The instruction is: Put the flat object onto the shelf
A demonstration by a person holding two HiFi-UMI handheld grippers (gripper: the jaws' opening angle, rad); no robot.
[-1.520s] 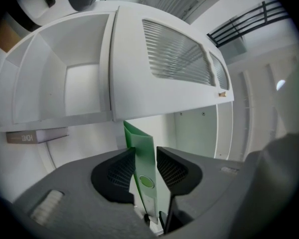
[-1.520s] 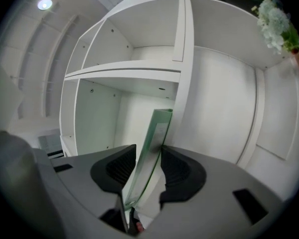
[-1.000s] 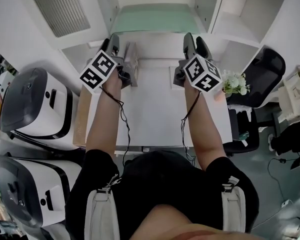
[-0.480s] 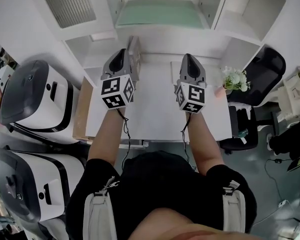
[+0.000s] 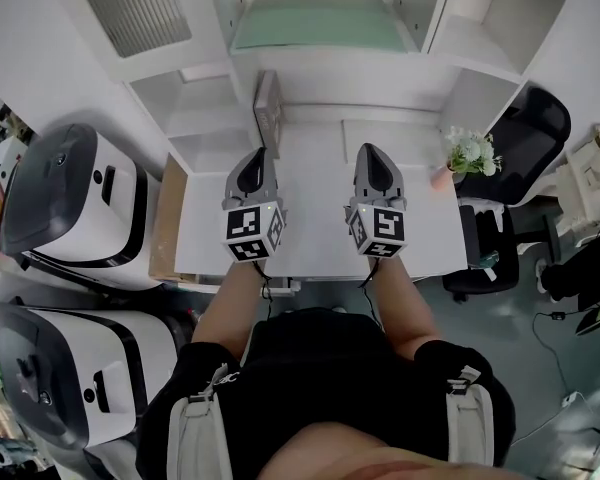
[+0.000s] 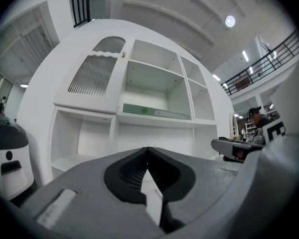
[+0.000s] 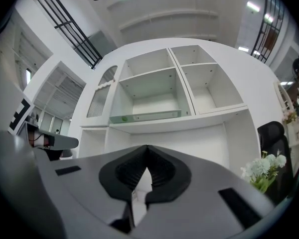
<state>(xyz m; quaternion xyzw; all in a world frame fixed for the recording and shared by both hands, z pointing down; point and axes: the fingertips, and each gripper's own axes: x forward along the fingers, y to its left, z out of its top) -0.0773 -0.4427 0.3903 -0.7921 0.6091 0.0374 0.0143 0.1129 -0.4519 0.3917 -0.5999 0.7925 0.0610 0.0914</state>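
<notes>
Well, the flat green object (image 5: 318, 26) lies on the shelf (image 5: 320, 60), far ahead of both sets of jaws and higher than they are. It rests flat on the middle board with its long edge along the front, so it should not tip or slide off. From that, the job looks done to me. The left gripper (image 5: 259, 158) has jaws that have just been closing, and they meet now with nothing between them. The right gripper (image 5: 370, 151) has its jaws pressed together too, and they hold nothing. I think both are shut because there is nothing left to carry. They hang side by side with the white bench (image 5: 315, 183) under the jaws, well apart from the shelf. A thin thing (image 5: 268, 103) stands ahead of the left jaws. It may be a frame, but it is too small to tell.
</notes>
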